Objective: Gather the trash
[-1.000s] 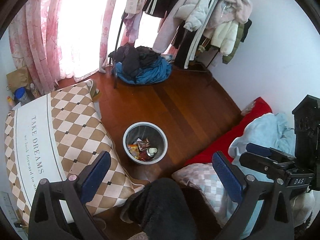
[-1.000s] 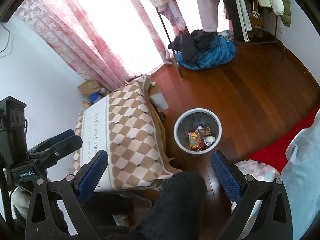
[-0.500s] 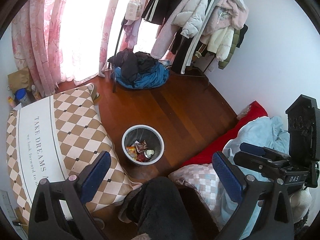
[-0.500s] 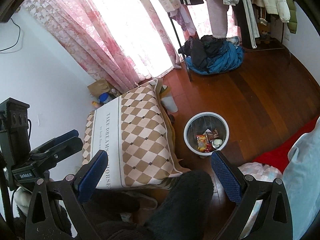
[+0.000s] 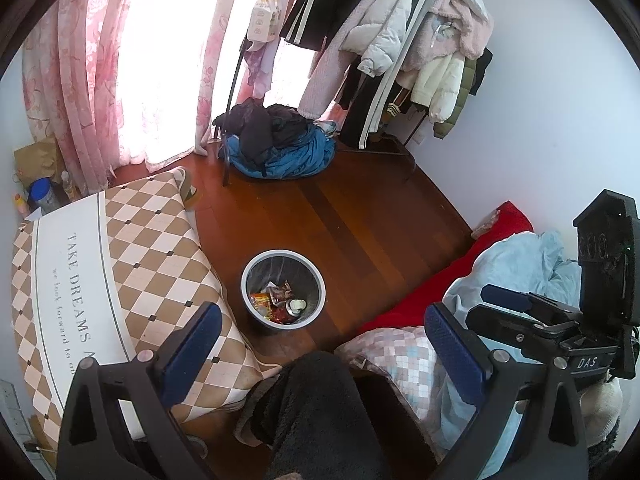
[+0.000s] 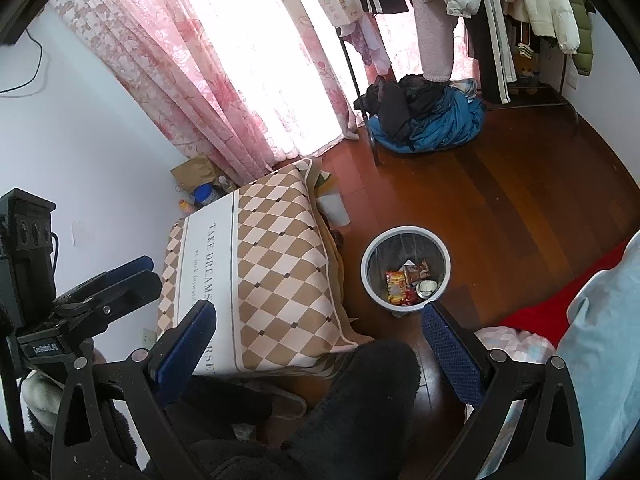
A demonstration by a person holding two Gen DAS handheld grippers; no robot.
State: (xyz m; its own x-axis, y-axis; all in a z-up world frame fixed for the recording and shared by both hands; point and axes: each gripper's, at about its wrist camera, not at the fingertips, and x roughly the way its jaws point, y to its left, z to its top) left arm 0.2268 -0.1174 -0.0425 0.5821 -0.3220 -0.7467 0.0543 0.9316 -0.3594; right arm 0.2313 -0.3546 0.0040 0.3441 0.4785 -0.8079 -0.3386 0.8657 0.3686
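We hold both grippers high above the floor, and each is released: the left gripper [image 5: 320, 352] and the right gripper [image 6: 316, 348] show their blue pads spread wide with nothing between them. The bin [image 5: 283, 287] stands upright on the wooden floor [image 5: 360, 220], just beside the checked cushion [image 5: 120, 272] and near the red blanket [image 5: 440, 280]. The trash [image 5: 278, 302] lies at the bottom of the bin: a red-and-yellow wrapper [image 6: 396, 286], other crumpled packets and what looks like a can [image 6: 427, 287] on its side. We see no loose litter on the open floor from either view; the area under the cushion edge is hidden.

We judge the step in hand to be a survey for anything left to pick up. To do it well:

1. Sweep each camera slowly along the cushion edge, the blanket and the pile of clothes [image 5: 276, 144].
2. Keep the pads spread until an item sits between them.
3. Approach from directly above, clear of the dark fleece leg [image 5: 320, 412].
4. Release over the centre of the bin, not the rim.
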